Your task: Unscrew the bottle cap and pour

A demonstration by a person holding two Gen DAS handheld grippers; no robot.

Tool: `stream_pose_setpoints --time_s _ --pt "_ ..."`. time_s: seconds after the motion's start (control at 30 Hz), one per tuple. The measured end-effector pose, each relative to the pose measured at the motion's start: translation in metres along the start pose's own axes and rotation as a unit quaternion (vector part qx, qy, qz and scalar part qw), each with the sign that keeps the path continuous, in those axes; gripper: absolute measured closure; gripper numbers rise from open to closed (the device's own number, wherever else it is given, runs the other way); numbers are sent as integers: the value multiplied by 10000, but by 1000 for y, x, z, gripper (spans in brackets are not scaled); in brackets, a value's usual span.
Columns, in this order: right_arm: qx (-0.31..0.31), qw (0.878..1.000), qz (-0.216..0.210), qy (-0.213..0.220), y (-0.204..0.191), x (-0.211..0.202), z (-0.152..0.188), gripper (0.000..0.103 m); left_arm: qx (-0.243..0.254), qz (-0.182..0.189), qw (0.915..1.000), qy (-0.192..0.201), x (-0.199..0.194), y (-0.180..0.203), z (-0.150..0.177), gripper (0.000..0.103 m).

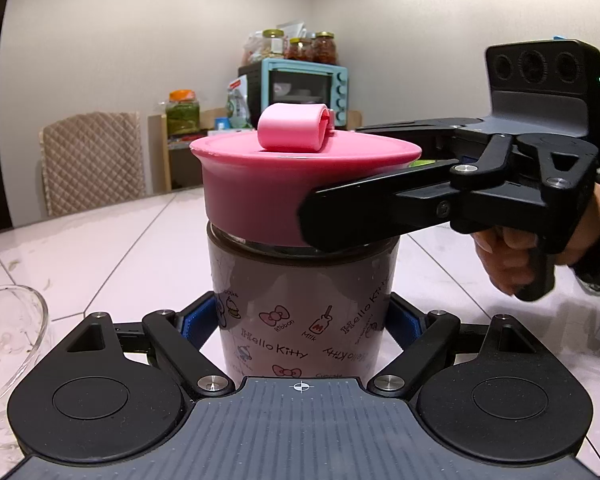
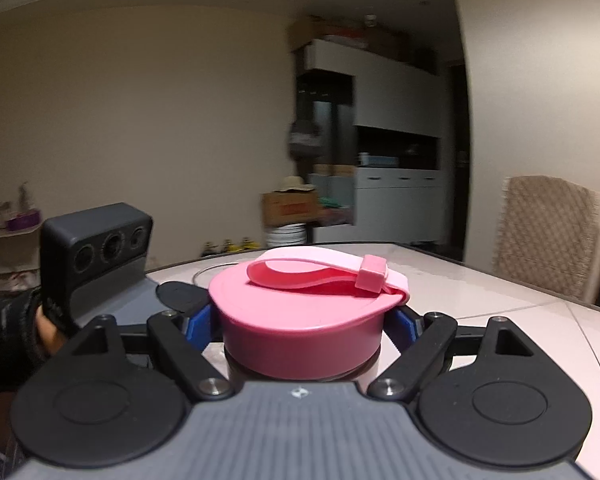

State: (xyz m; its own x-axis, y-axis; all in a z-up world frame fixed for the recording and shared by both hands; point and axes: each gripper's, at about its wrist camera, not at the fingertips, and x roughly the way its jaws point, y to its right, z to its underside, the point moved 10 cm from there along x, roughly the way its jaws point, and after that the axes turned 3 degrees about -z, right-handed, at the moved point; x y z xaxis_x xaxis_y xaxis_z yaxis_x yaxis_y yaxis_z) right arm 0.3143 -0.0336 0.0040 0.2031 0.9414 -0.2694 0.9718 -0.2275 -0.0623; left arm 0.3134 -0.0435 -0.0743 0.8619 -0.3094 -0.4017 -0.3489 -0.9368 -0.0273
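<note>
Left gripper (image 1: 301,322) jaws clamp the bottle (image 1: 303,300) at frame centre, steadying it on the surface (image 1: 100,240). Right gripper (image 2: 300,320) jaws grasp the cap (image 2: 300,320), probably for twisting; background blurred.

Setting: a home dining area, kitchen-adjacent. Evidence: pale tile-pattern tabletop (image 1: 112,240) with quilted-cover dining chairs (image 1: 94,160) drawn up to it. Against the wall, a light-blue countertop toaster oven (image 1: 300,88) on a wooden shelf, with jars of preserved food (image 1: 323,46) on top and a green-filled, orange-lidded jar (image 1: 182,112) beside it. Opposite side: white built-in cabinets with drawers (image 2: 395,188), a cardboard box (image 2: 290,206), stacked plates (image 2: 286,234) below it.
</note>
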Motion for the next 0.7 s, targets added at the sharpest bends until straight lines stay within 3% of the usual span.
stream_pose_setpoints --time_s 0.37,0.53,0.7 --pt "6 9999 96 -37 1 -2 -8 18 0 0 10000 0 -1 0 1 13" --pt "-10 9983 581 -82 -2 -6 -5 9 0 0 10000 0 -1 0 1 13" --pt "120 9932 1161 -1 -12 -12 -7 8 -1 1 10000 0 -1 0 1 13"
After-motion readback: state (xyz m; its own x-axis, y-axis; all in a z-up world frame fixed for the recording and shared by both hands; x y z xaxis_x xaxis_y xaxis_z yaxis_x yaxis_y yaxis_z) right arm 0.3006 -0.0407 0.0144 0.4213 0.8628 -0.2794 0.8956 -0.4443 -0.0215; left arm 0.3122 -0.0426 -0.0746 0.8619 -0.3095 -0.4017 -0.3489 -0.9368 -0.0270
